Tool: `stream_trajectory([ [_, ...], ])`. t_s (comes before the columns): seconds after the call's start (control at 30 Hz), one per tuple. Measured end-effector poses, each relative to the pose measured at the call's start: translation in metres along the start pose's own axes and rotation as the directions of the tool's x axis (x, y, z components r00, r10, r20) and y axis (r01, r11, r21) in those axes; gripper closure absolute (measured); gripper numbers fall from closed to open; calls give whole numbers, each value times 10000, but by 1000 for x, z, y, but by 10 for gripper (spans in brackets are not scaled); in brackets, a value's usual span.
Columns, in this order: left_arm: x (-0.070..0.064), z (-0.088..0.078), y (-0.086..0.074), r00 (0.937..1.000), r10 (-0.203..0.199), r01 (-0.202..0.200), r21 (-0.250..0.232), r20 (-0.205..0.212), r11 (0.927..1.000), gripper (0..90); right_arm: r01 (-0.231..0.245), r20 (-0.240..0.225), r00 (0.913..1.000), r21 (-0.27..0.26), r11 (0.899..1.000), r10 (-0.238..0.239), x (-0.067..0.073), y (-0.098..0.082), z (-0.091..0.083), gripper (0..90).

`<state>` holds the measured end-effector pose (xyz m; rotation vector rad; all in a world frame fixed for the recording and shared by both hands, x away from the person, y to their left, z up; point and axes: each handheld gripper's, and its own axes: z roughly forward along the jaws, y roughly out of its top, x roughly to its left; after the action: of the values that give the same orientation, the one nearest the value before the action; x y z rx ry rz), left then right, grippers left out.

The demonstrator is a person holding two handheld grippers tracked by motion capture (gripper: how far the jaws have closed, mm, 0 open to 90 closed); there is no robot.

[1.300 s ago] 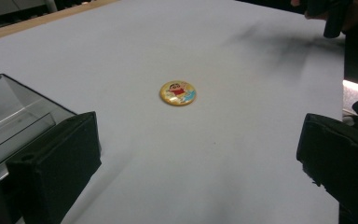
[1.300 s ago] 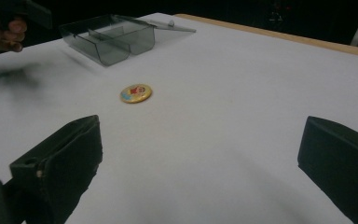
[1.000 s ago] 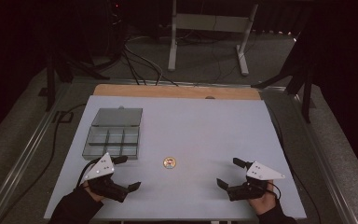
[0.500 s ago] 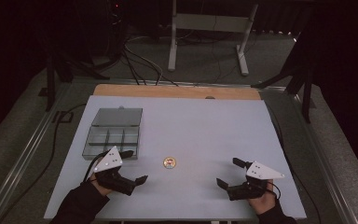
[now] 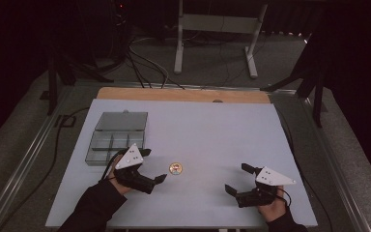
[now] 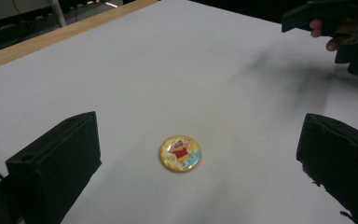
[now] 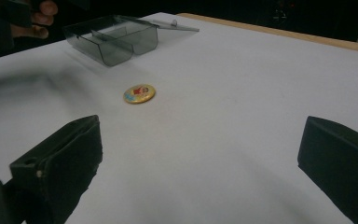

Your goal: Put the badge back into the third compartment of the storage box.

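Starting at my left, the grey compartment box sits with its lid laid open behind it. My left gripper is just beside it, jaws spread wide, empty. The round yellow badge lies flat on the table just ahead of those jaws; it shows a cartoon figure in red, no lettering I can read. My right gripper rests well apart, jaws wide, empty.

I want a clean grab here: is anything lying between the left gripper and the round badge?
Nothing visible does. The left gripper is open, facing the badge, with bare table between them.
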<state>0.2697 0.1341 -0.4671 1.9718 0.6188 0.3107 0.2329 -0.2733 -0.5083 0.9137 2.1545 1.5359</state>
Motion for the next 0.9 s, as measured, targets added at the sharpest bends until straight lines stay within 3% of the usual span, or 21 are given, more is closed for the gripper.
stream_trajectory([
  [0.7,-4,37,1,9995,-150,161,399,-265,9991,1,-29,-1,10000,30,10000,29,-1,0,-1,0],
  [0.9,-5,48,-2,9995,-258,266,546,-157,9982,1,-43,-6,10000,40,10000,43,-1,0,-1,0],
])
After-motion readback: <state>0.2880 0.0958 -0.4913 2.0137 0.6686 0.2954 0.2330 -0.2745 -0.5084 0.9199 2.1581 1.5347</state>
